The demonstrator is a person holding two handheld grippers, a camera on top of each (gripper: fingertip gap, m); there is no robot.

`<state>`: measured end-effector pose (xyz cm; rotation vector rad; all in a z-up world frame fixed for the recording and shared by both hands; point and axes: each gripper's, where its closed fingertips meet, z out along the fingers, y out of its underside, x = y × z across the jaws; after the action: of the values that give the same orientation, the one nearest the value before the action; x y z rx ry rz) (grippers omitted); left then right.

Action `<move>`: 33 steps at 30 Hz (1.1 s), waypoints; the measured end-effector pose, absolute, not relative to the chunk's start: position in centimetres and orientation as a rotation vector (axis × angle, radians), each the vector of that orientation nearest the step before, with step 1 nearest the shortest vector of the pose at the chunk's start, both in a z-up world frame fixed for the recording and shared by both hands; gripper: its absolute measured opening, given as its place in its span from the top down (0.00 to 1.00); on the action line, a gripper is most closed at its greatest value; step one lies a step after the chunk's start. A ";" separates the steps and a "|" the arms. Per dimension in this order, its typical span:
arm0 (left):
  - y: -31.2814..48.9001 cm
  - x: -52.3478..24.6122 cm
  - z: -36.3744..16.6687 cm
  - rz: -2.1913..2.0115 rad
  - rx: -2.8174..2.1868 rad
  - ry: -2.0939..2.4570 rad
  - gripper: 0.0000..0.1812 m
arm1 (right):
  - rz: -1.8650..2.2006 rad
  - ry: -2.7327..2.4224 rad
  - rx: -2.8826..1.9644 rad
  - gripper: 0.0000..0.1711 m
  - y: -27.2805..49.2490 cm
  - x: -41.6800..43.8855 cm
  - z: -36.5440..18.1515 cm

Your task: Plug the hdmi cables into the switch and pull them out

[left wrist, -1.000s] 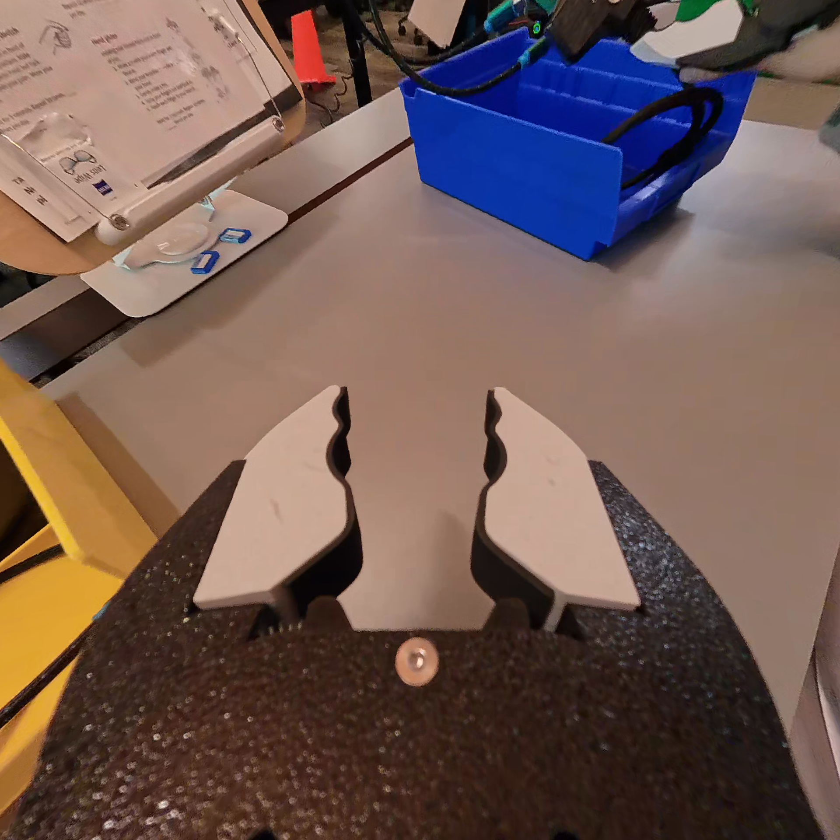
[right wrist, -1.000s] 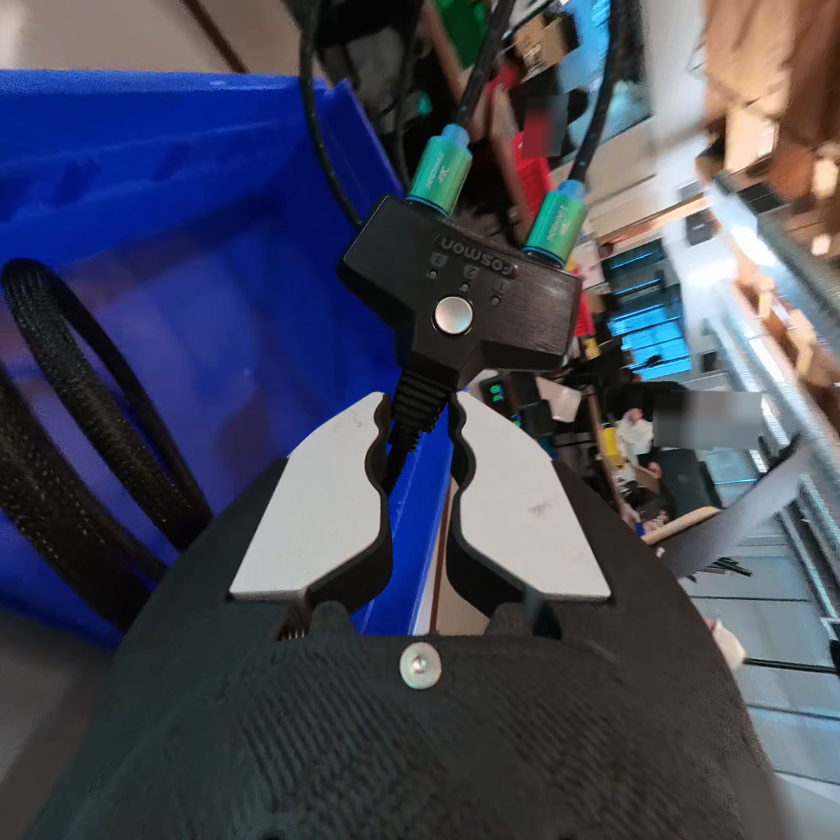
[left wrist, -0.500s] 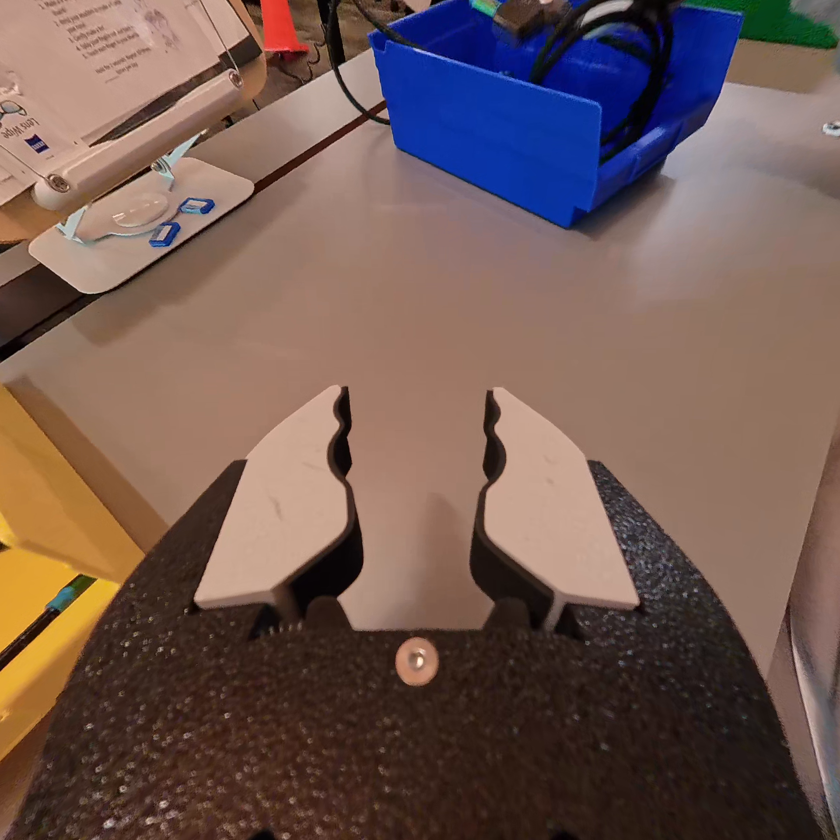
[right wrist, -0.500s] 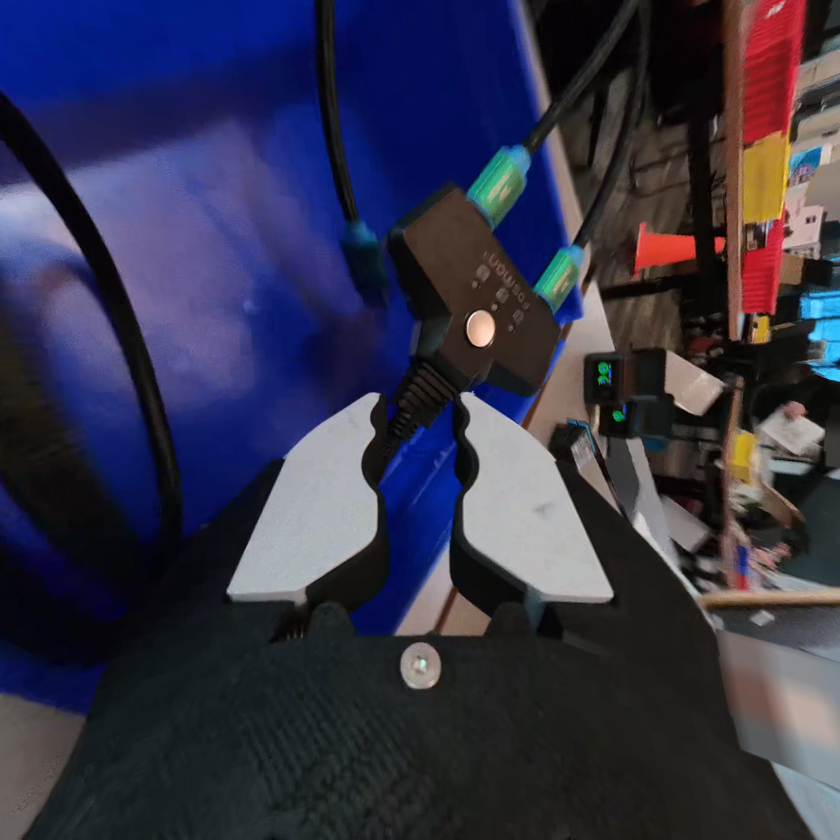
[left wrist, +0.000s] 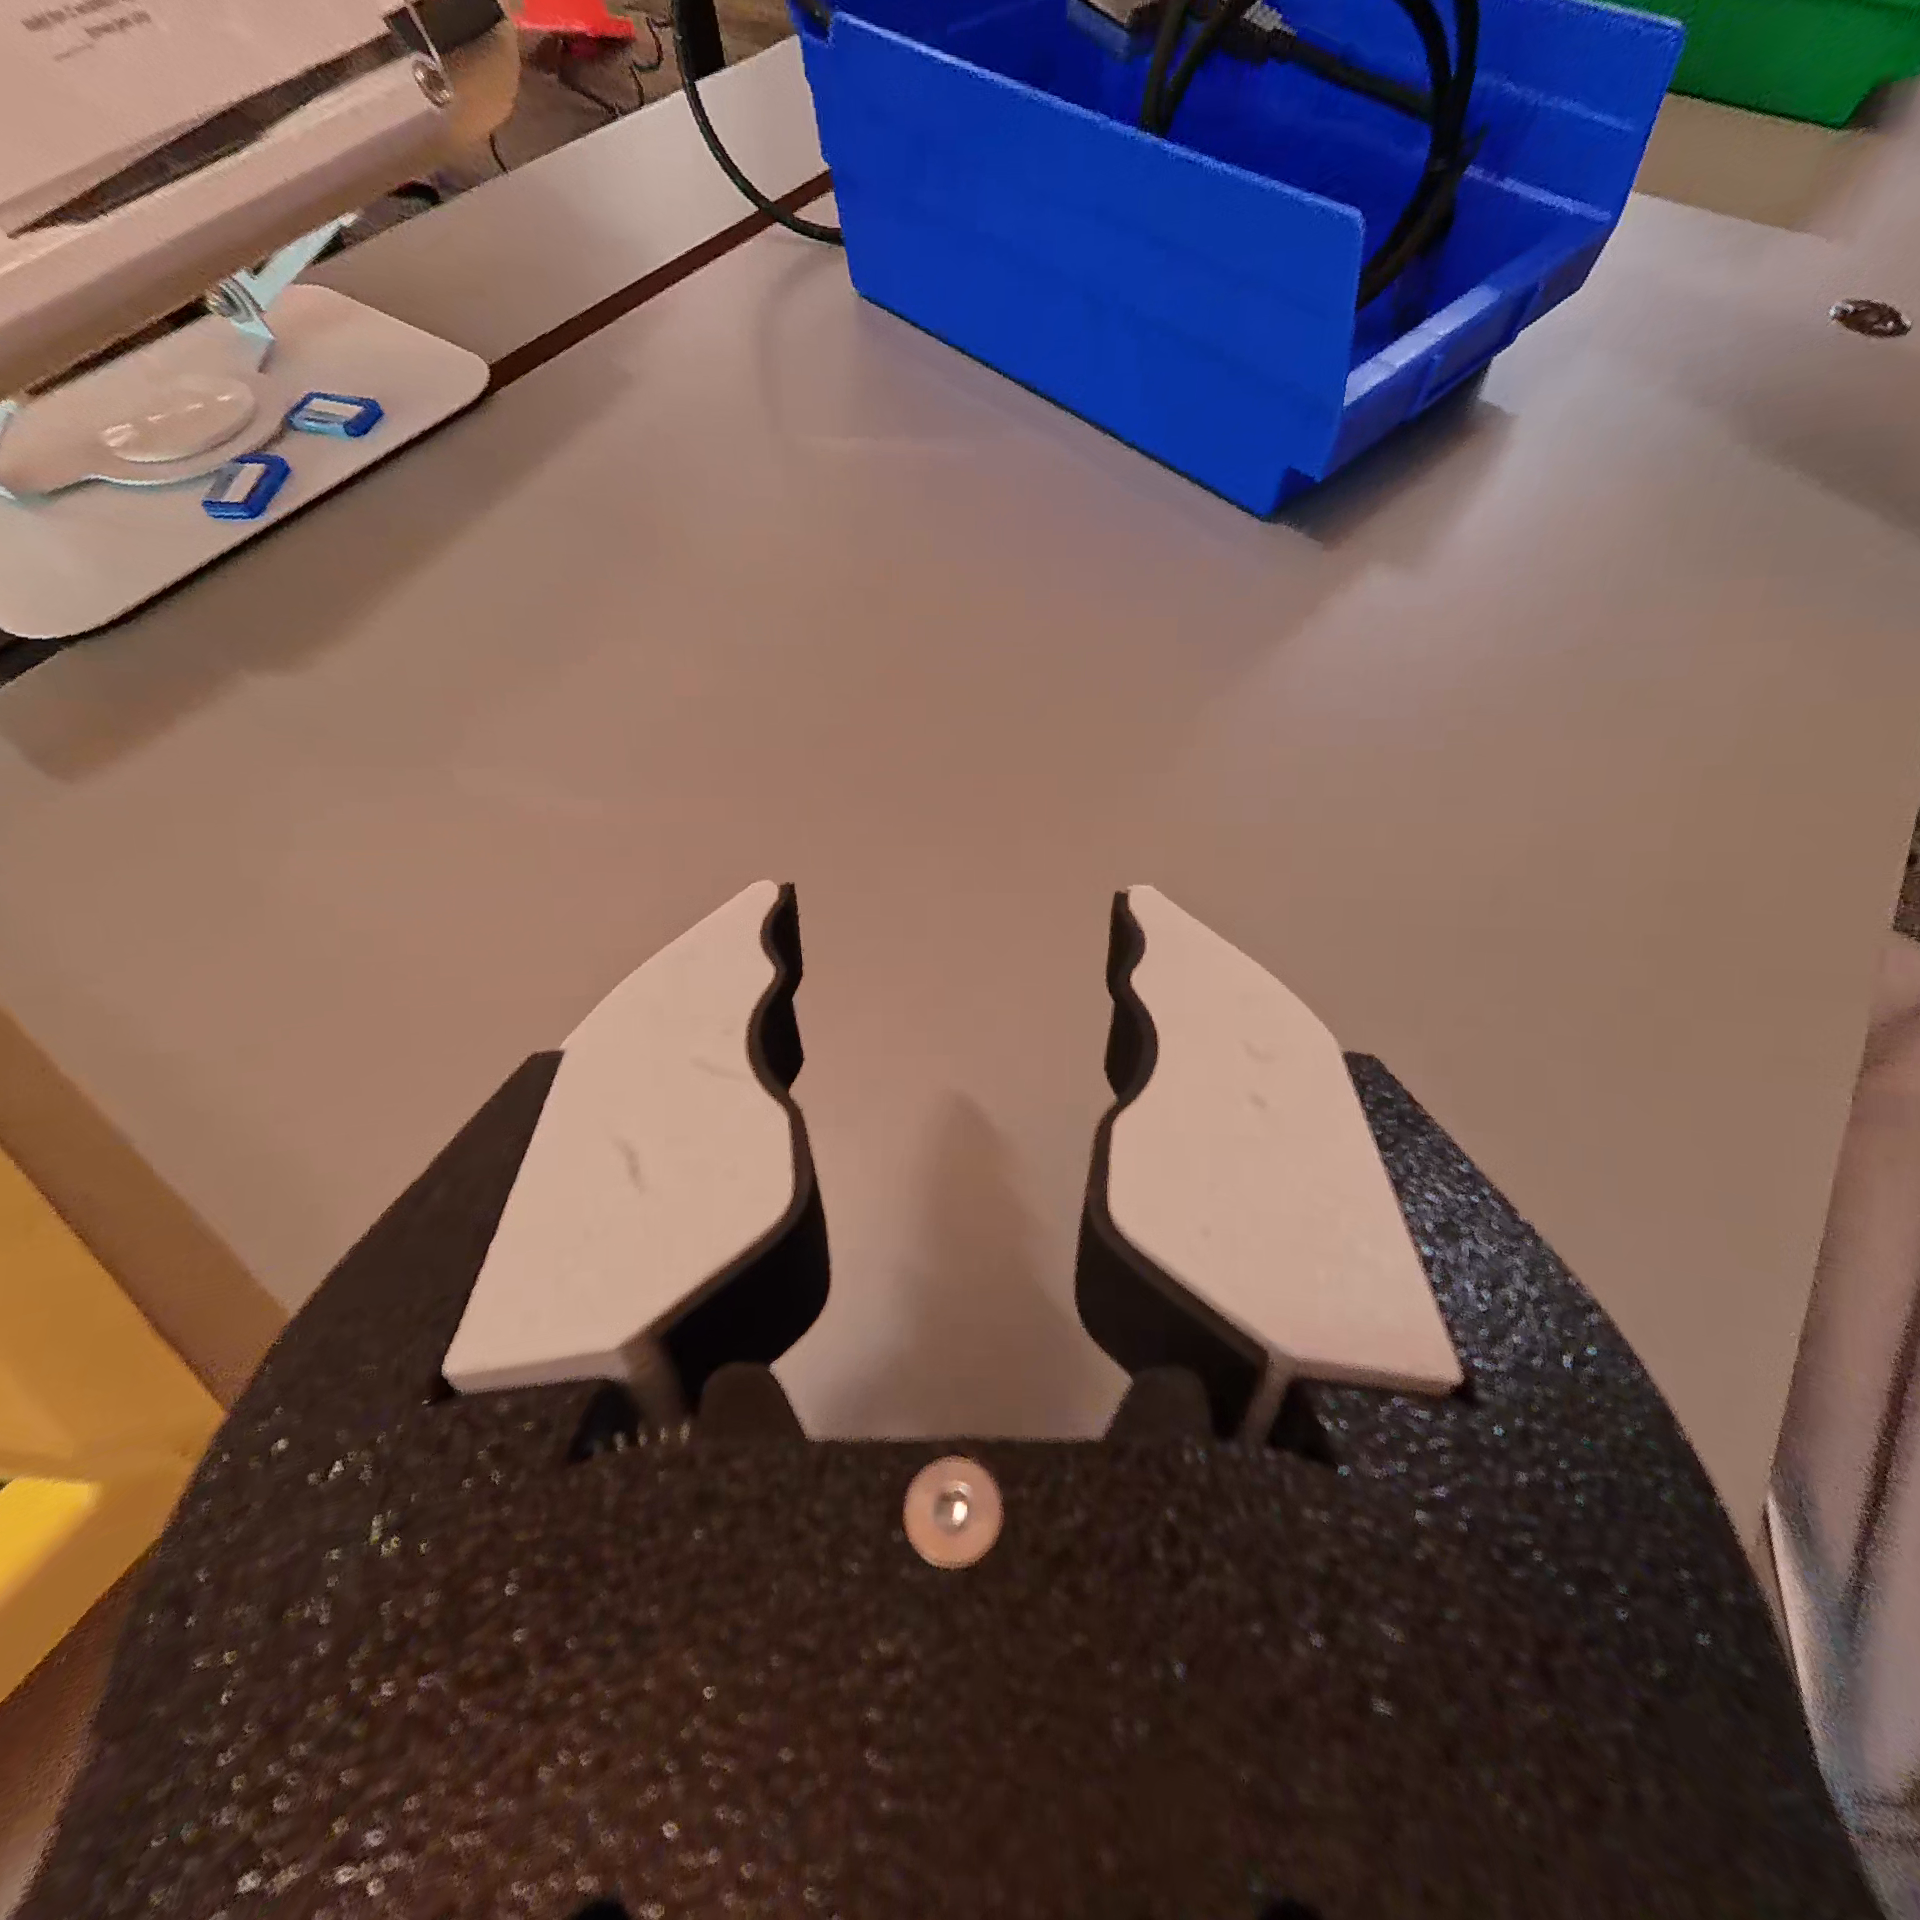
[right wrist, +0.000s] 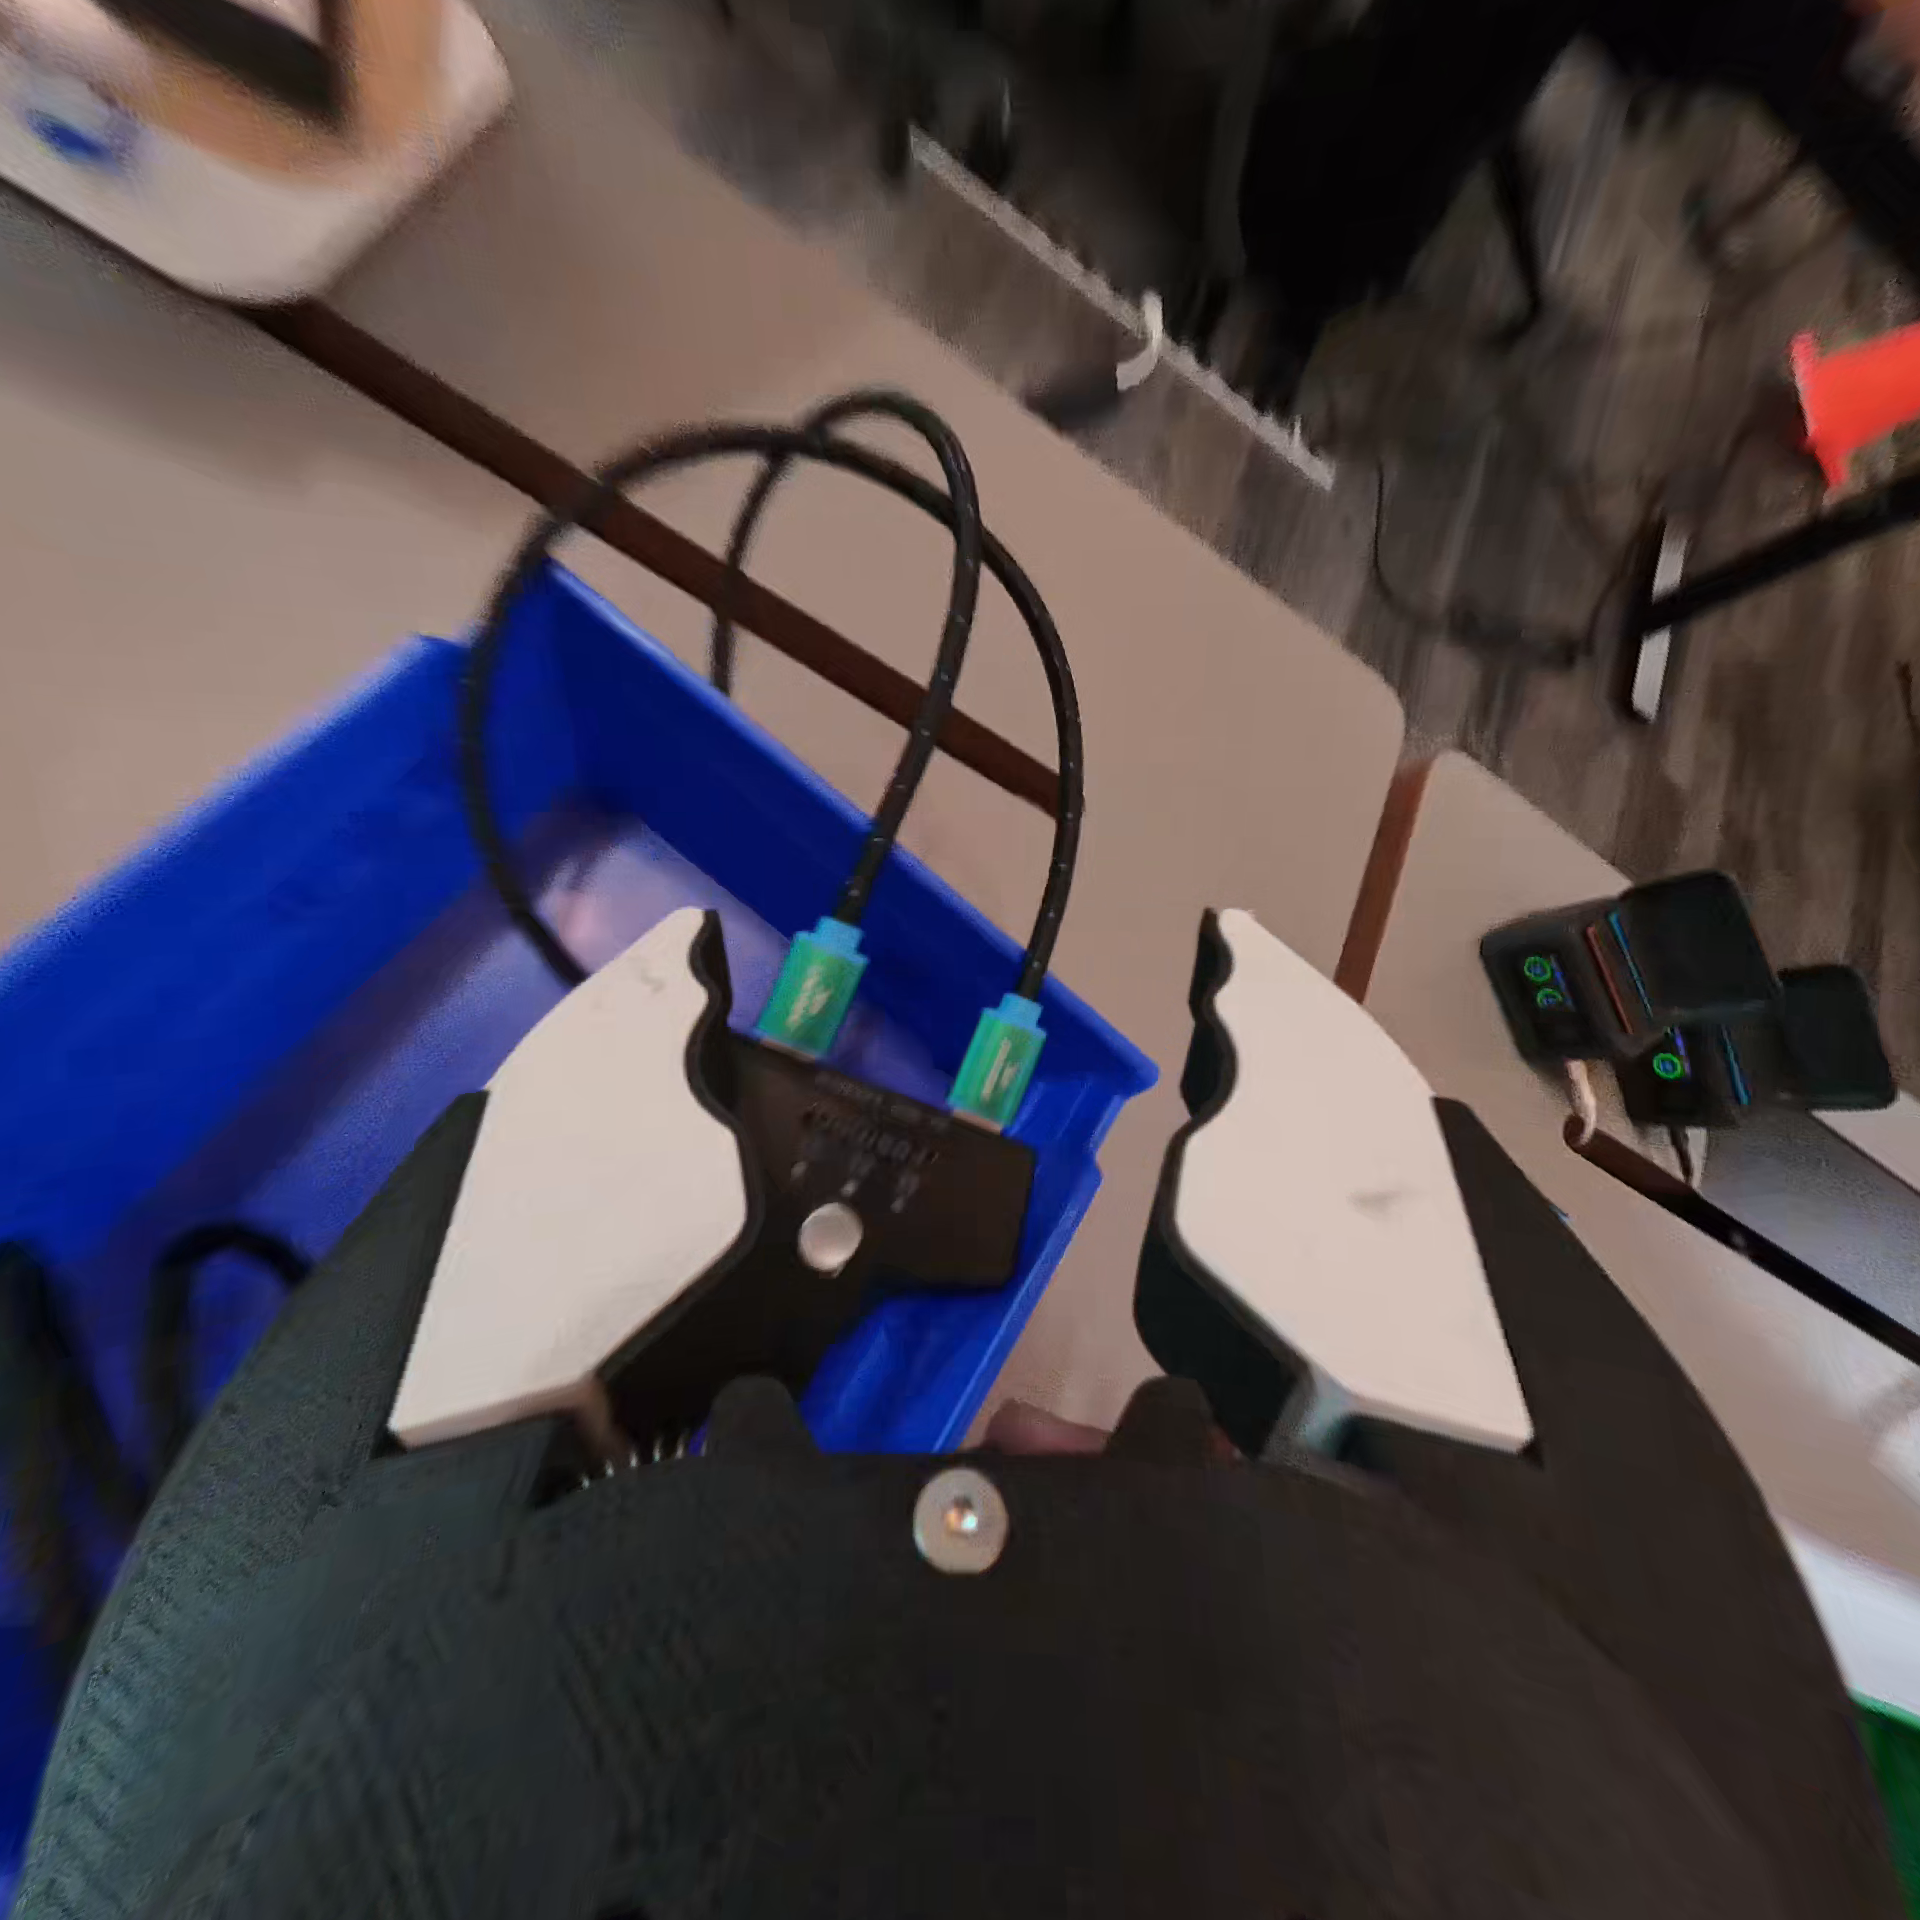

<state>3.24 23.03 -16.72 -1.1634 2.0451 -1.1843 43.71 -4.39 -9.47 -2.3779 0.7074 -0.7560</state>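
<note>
In the right wrist view my right gripper (right wrist: 956,935) is wide open above the end of a blue bin (right wrist: 312,883). The black switch (right wrist: 894,1174) lies below the fingers in the bin, partly hidden behind the left finger (right wrist: 582,1143); the right finger stands well clear of it. Two teal HDMI plugs (right wrist: 810,992) (right wrist: 997,1060) sit in the switch, and their black braided cables (right wrist: 966,582) loop up over the bin wall. In the left wrist view my left gripper (left wrist: 956,914) is open and empty over the grey table (left wrist: 935,644), well short of the blue bin (left wrist: 1091,239).
A document stand on a white base (left wrist: 208,468) is at the table's left. Black cables (left wrist: 1434,135) lie coiled in the bin. Black devices with green lights (right wrist: 1662,997) sit on the neighbouring table at the right. An orange cone (right wrist: 1860,405) stands on the floor beyond.
My right gripper was shut on the switch's cable stub above the bin; it has opened wide and let go, and the switch now lies in the bin. The left gripper stayed open and shifted slightly.
</note>
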 end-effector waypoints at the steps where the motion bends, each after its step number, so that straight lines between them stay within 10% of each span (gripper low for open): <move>1: 22.9 3.3 -17.1 -1.179 -1.165 2.055 0.69 | -0.739 0.715 -2.434 0.48 -4.0 44.8 -10.8; 9: 23.6 4.6 -18.2 -1.221 -1.187 2.050 0.69 | -0.467 0.873 -2.464 0.54 -2.1 50.9 -16.4; 15: 24.7 6.7 -18.7 -1.248 -1.201 2.041 0.70 | -0.541 0.611 -2.385 0.89 -2.3 49.5 -11.8; 23: 24.6 7.9 -18.6 -1.392 -1.188 1.960 0.73 | -0.653 0.127 -1.673 0.90 -5.8 36.9 1.4; 33: 22.6 7.8 -18.6 -1.411 -1.153 2.018 0.73 | -0.922 0.143 -2.359 0.87 -5.2 40.9 -9.0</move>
<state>7.79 22.55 -18.58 -1.1534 2.0185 -1.4114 40.94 -5.23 -9.01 -2.3591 0.1433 -0.9220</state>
